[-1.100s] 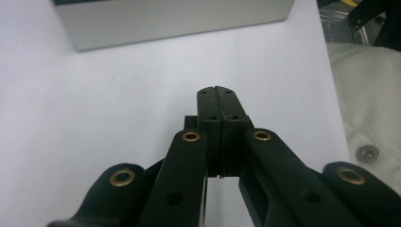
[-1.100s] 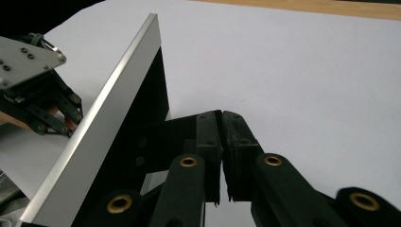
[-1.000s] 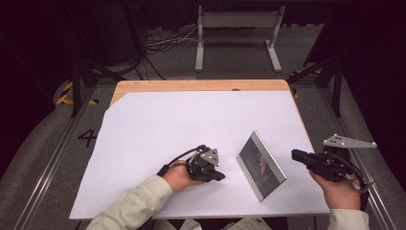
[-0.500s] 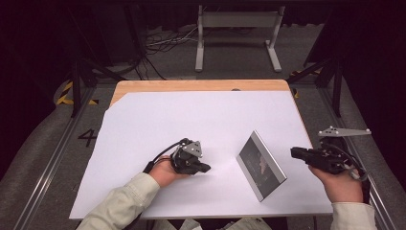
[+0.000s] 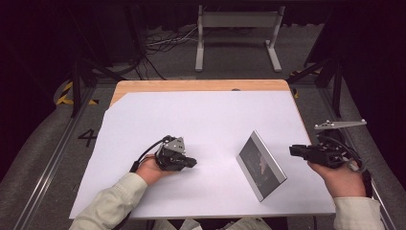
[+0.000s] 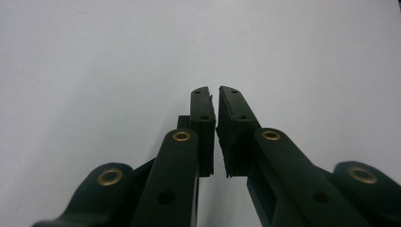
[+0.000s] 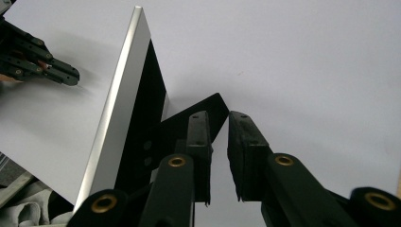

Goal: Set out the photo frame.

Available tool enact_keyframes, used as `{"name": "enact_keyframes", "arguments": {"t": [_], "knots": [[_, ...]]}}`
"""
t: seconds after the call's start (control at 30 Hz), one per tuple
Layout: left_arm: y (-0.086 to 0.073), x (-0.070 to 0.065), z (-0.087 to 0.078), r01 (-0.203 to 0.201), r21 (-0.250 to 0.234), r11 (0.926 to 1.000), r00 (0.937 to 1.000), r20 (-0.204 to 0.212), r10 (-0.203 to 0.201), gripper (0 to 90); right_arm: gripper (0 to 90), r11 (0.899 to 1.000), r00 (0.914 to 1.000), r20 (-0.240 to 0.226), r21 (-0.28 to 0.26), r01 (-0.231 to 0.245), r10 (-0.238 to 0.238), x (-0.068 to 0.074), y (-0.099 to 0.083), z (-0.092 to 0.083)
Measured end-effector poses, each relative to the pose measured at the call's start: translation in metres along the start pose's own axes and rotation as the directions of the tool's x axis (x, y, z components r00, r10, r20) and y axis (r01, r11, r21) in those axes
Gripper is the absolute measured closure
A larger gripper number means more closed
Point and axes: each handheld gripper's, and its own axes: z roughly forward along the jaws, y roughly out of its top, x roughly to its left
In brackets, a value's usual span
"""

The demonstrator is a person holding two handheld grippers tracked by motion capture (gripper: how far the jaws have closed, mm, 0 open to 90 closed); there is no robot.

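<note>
Picture frame [image 5: 261, 165] stands propped on worktop [image 5: 206, 120]. Left tool [image 5: 190, 162] at 9 o'clock, right tool [image 5: 293, 150] at 3 o'clock: both released, jaws just opening, empty. Withdraw without nudging it.

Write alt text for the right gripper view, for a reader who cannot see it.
A silver-edged picture frame stands propped on its black back stand on a white table sheet, seen from behind. The right gripper rises from below with its black jaws slightly apart and nothing between them. The left gripper shows at the upper left beyond the frame.
</note>
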Motion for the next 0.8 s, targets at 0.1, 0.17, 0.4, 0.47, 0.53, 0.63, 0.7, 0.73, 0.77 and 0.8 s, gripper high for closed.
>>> {"name": "enact_keyframes", "arguments": {"t": [0.1,0.17,0.4,0.47,0.53,0.63,0.7,0.73,0.77,0.8], "knots": [[-0.002,0.003,-0.004,0.020,-0.010,0.9998,0.9997,-0.014,-0.020,83.9,76.3,1.000,1.0000,0.001,0.012,0.000,0.000,0.003,0.005,-0.001],[-0.004,0.004,-0.005,0.026,-0.014,0.9996,0.9995,-0.020,-0.026,83.6,76.3,1.000,1.0000,0.001,0.021,0.003,-0.003,0.005,0.009,-0.001],[-0.006,0.007,-0.008,0.035,-0.016,0.9992,0.9982,-0.047,-0.036,82.3,74.8,0.998,0.9998,-0.007,0.064,0.017,-0.017,0.012,0.018,0.004],[-0.008,0.009,-0.009,0.038,-0.016,0.9991,0.9976,-0.057,-0.039,81.9,74.1,0.997,0.9997,-0.018,0.070,0.017,-0.016,0.013,0.020,0.005],[-0.011,0.012,-0.010,0.047,-0.017,0.9988,0.9968,-0.064,-0.048,81.7,73.5,0.997,0.9995,-0.026,0.080,0.018,-0.016,0.016,0.023,0.007],[-0.012,0.013,-0.011,0.046,-0.022,0.9987,0.9963,-0.072,-0.047,81.3,72.8,0.996,0.9993,-0.033,0.088,0.023,-0.020,0.019,0.024,0.007],[-0.012,0.013,-0.011,0.048,-0.025,0.9985,0.9960,-0.074,-0.050,80.8,71.7,0.995,0.9990,-0.040,0.096,0.025,-0.021,0.021,0.026,0.008],[-0.012,0.014,-0.011,0.048,-0.025,0.9985,0.9959,-0.075,-0.050,80.5,71.1,0.995,0.9988,-0.043,0.100,0.027,-0.023,0.023,0.027,0.009],[-0.012,0.014,-0.011,0.049,-0.025,0.9985,0.9955,-0.080,-0.051,80.2,70.8,0.995,0.9986,-0.047,0.099,0.030,-0.025,0.024,0.027,0.009],[-0.012,0.014,-0.011,0.048,-0.026,0.9985,0.9954,-0.081,-0.050,79.8,70.6,0.994,0.9983,-0.050,0.101,0.033,-0.028,0.026,0.028,0.009]]}}
